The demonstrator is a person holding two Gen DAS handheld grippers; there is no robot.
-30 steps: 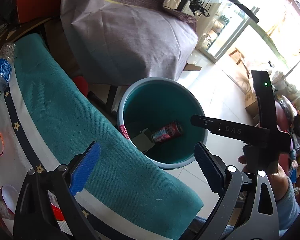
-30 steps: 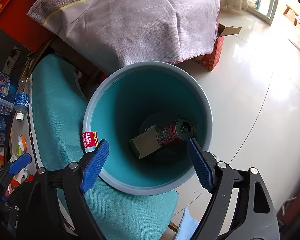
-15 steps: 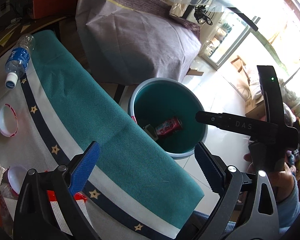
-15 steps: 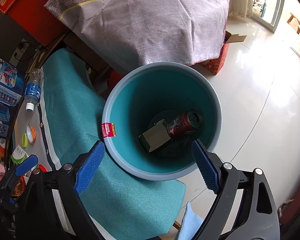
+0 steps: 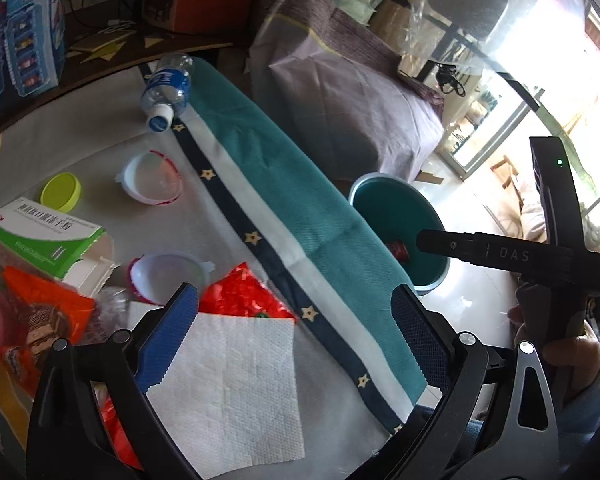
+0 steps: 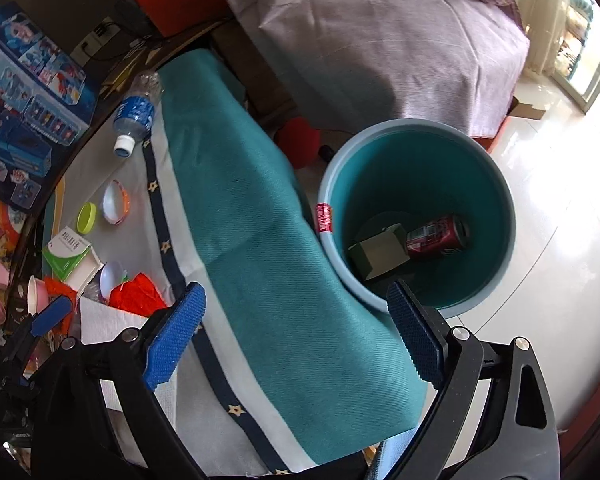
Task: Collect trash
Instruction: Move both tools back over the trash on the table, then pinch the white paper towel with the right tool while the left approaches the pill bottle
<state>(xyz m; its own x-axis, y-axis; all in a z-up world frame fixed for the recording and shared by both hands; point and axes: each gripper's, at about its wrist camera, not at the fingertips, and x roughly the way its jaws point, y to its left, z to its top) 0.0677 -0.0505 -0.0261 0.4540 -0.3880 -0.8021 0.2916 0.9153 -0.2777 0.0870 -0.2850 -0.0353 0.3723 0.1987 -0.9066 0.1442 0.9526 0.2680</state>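
A teal bin (image 6: 332, 168) stands on the floor beside the table, holding a red can (image 6: 440, 236) and a small olive box (image 6: 380, 252). My right gripper (image 6: 296, 300) hovers over the teal tablecloth edge (image 6: 260, 240) left of the bin; its jaws are opening with nothing between them. My left gripper (image 5: 292, 304) is open and empty above a white napkin (image 5: 228, 392) and a red wrapper (image 5: 240, 292). Further trash lies on the table: a plastic bottle (image 5: 168, 88), white lids (image 5: 152, 176), a yellow-green cap (image 5: 60, 192) and a green-white carton (image 5: 40, 236).
A hand holds the right gripper's black body (image 5: 500, 252) to the right of the bin (image 5: 364, 184). A piece of furniture covered in lilac cloth (image 6: 380, 60) stands behind the bin. Blue toy boxes (image 6: 28, 92) line the table's far edge. Shiny white floor (image 6: 560, 220) lies on the right.
Both grippers have swung from above the bin toward the table. The napkin, wrappers, lids and carton have come into the left wrist view, and the bin has shifted right in both views.
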